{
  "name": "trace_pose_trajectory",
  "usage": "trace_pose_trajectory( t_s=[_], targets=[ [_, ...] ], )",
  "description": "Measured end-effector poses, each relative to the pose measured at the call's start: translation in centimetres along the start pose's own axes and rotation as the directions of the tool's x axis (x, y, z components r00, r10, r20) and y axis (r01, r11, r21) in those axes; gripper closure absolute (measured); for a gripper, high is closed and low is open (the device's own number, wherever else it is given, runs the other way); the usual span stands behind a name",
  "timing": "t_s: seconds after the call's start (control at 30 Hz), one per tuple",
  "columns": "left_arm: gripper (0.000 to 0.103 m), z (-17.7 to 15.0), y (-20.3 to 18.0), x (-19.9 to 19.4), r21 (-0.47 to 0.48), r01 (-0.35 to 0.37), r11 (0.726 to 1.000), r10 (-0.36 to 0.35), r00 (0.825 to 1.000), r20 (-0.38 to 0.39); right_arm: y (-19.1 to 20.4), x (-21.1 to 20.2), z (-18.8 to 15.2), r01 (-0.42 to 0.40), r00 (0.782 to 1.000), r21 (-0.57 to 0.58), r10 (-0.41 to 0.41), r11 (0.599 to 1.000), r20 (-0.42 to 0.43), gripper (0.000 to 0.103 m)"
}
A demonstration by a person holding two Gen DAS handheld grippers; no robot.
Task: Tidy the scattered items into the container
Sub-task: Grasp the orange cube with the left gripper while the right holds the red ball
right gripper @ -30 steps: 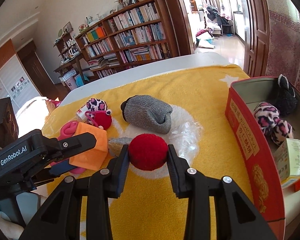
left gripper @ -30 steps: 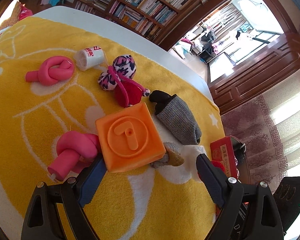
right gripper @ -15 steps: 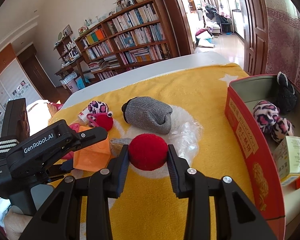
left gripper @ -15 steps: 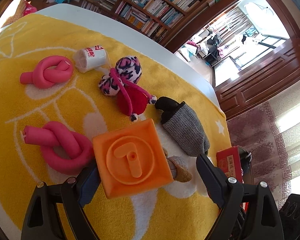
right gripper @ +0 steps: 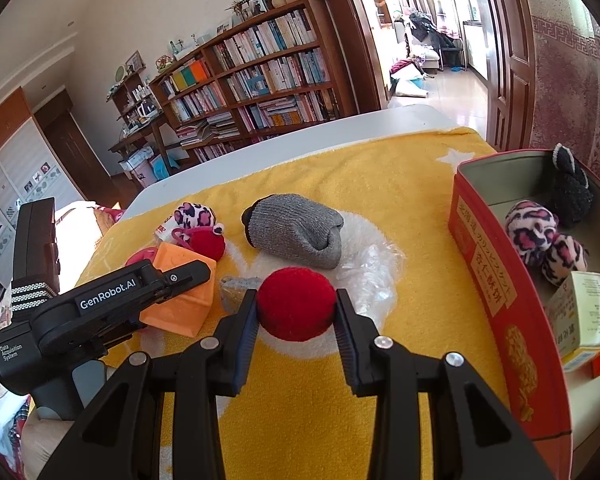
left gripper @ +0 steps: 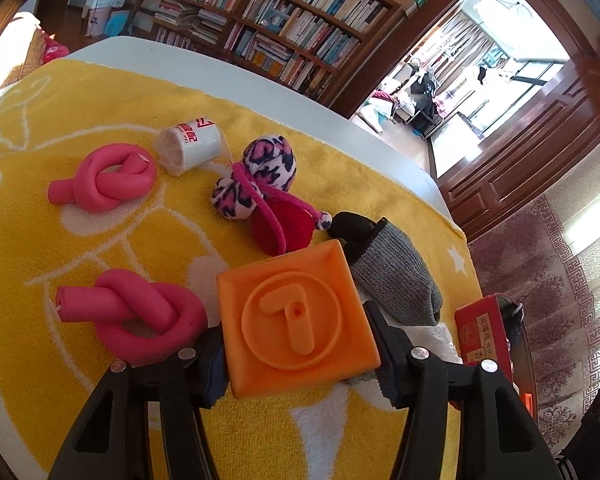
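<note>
The orange block (left gripper: 298,318) sits between the left gripper (left gripper: 300,354) fingers, which are clamped on its two sides. The right gripper (right gripper: 296,314) is pinched on a red ball (right gripper: 296,304). The red container (right gripper: 500,292) stands at three o'clock of the ball.

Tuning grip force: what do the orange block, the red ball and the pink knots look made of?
Orange block: looks like soft matte moulded plastic or rubber, with smooth faces and a raised numeral; which, I can't tell.
Red ball: fuzzy, felt-like or plush surface, no shine.
Pink knots: probably foam tubing, matte, with an open hollow cut end, bent into a knot without creasing.
</note>
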State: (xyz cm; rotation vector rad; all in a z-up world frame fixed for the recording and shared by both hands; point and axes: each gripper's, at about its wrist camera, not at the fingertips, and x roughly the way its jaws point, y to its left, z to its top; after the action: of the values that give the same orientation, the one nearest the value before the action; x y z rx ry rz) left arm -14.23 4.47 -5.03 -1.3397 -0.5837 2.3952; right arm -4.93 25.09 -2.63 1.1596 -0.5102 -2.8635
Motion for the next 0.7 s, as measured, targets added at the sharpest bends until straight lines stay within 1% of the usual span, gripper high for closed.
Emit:
trace_pose_trajectory(
  t_s=[0.33,0.53,0.7],
  targets=[
    [0.043,0.4,-1.2,-3.1,0.039,0.037,0.999,-0.04,0.996,0.076,0.7,-0.2,0.0,0.004,1.0,-0.02,-0.004,1.0,0.016,0.063],
    [0.043,0.1,-2.5,-3.9,0.067,0.055,0.996,-0.061,0.994,0.09,1.0,-1.0,0.2,0.011,0.999,-0.026,-0.009,1.0,0.048,0.063],
    [0.043,-0.5,-3.7,-4.2,0.092,0.055,0.994,-0.063,0.994,0.091,0.9,-2.0,0.6,0.025,0.997,-0.03,-0.022,0.999,0.078,0.063]
  ],
)
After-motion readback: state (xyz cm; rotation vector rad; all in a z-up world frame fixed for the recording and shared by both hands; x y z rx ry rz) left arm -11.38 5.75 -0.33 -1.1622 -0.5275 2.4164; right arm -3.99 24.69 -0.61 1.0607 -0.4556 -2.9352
